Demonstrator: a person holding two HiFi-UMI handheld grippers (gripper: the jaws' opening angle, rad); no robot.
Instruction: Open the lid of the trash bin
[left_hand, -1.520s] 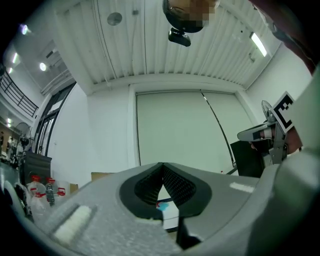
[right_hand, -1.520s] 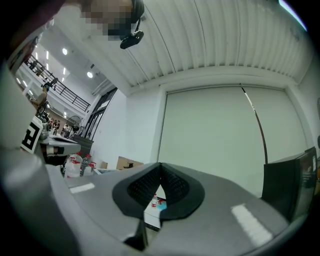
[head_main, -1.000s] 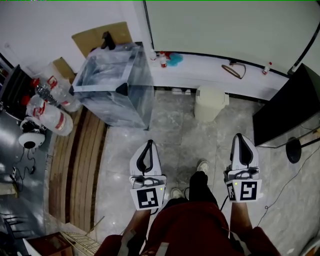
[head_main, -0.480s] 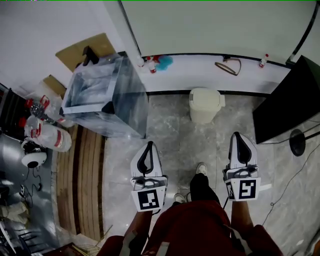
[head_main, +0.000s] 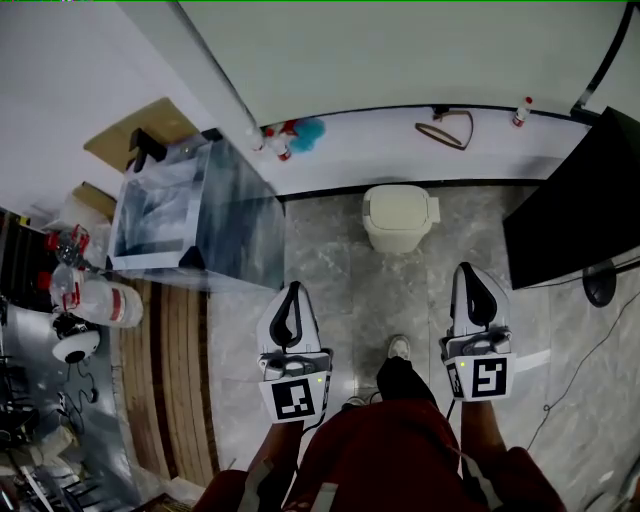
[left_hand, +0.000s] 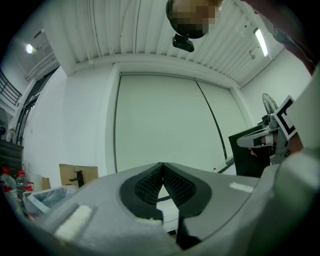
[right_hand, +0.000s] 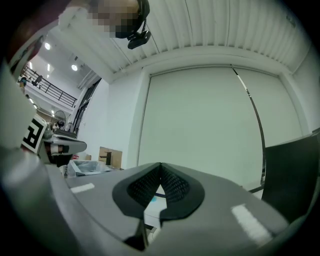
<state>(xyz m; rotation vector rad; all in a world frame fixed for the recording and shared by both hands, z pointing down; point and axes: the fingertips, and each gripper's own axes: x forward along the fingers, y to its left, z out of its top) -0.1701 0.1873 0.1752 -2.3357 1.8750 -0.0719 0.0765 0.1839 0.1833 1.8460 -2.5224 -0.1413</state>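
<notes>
Trash bin lid (head_main: 400, 208) looks closed; step closer before reaching. Left gripper (head_main: 292, 290) and right gripper (head_main: 474, 270) are both clenched and empty.

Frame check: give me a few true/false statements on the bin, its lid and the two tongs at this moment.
1. The lid of the bin is down. True.
2. The left tongs grip the lid. False: they are shut on nothing, held apart from the bin.
3. The right tongs are shut and empty. True.
4. The bin stands on wooden planks. False: it stands on the grey floor; the planks lie off to the left.
5. A clear box stands left of the bin. True.
</notes>
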